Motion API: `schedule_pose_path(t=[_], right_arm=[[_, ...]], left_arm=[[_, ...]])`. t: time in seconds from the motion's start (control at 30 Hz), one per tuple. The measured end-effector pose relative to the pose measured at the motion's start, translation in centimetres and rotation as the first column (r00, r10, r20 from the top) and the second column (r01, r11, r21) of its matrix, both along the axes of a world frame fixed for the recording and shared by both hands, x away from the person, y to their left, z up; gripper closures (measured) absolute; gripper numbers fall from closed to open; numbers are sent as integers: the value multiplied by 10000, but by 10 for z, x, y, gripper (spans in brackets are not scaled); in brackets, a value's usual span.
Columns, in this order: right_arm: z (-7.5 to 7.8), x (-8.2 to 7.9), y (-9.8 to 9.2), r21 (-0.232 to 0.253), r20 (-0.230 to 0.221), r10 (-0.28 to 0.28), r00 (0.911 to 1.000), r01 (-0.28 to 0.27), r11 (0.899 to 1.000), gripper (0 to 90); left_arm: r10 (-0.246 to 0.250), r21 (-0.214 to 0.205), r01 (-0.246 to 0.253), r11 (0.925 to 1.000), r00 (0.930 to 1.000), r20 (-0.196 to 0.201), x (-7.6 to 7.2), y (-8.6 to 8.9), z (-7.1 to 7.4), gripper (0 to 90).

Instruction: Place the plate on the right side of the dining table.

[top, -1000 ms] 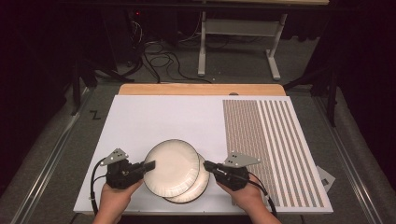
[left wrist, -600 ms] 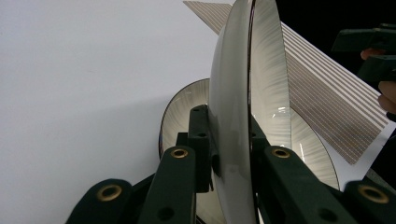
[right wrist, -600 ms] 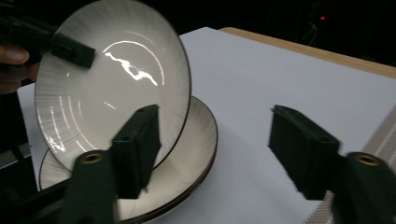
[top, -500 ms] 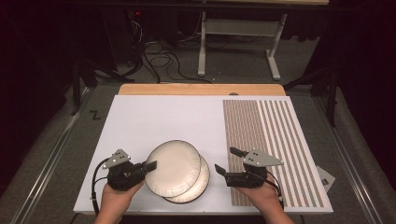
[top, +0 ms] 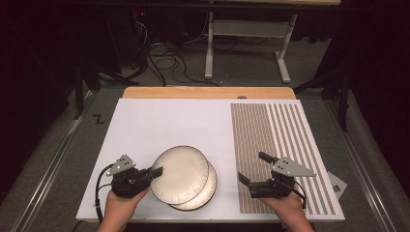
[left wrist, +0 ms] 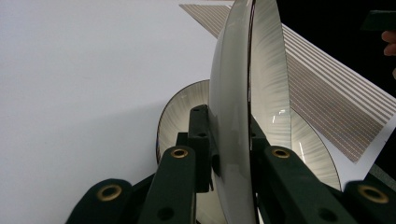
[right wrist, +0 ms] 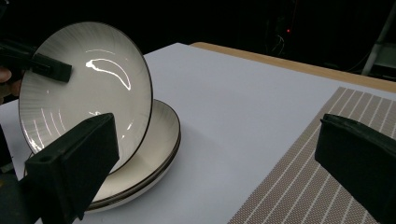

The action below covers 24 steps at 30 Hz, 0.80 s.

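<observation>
A cream plate with a dark rim [top: 181, 174] is held tilted by its left edge, and my left gripper [top: 155, 171] is shut on that rim. In the left gripper view the plate [left wrist: 233, 93] stands edge-on between the jaws. More plates [top: 211, 186] lie stacked flat beneath it on the white board. My right gripper [top: 252, 167] hovers over the striped placemat [top: 275, 135], to the right of the plates. Its jaws have just been opening and nothing is between them. The right gripper view shows the tilted plate [right wrist: 93, 84], the stack [right wrist: 159, 135] and my right gripper [right wrist: 215, 154].
The white board [top: 164, 125] is bare behind and to the left of the plates. A wooden strip [top: 208, 93] runs along its far edge. Beyond it the floor holds cables and a metal stand [top: 246, 48].
My right gripper has moved right, away from the plates' right edge and over the placemat, and its jaws have opened wide. The left gripper has kept still with the plate.
</observation>
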State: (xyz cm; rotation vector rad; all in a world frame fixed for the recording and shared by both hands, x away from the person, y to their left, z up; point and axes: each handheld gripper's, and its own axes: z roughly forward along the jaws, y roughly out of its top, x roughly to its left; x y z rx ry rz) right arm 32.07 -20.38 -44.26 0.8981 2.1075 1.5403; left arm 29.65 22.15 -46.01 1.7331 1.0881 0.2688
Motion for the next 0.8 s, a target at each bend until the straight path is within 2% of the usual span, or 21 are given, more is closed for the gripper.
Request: schedule_pose_path(t=[0.13,0.27,0.33,0.7,0.8], right_arm=[[0,-4,-9,36,-2,-199,9998,199,9998,3],[-1,-6,-16,219,191,-249,9995,245,9995,3],[-2,-5,-15,265,81,-219,9997,217,9994,3],[-6,4,24,-247,-633,442,9970,-459,9986,19],[-5,9,35,-378,-831,744,9938,-778,9963,60]], left_arm=[[-26,74,25,10000,9999,103,-1,-1,1,806],[-47,89,46,10000,9999,122,-1,-1,1,806],[-61,76,60,10000,9999,124,-1,-1,1,806],[-161,138,158,9998,9995,257,-1,-2,1,806],[-210,160,206,9997,9994,289,-1,-2,1,806]])
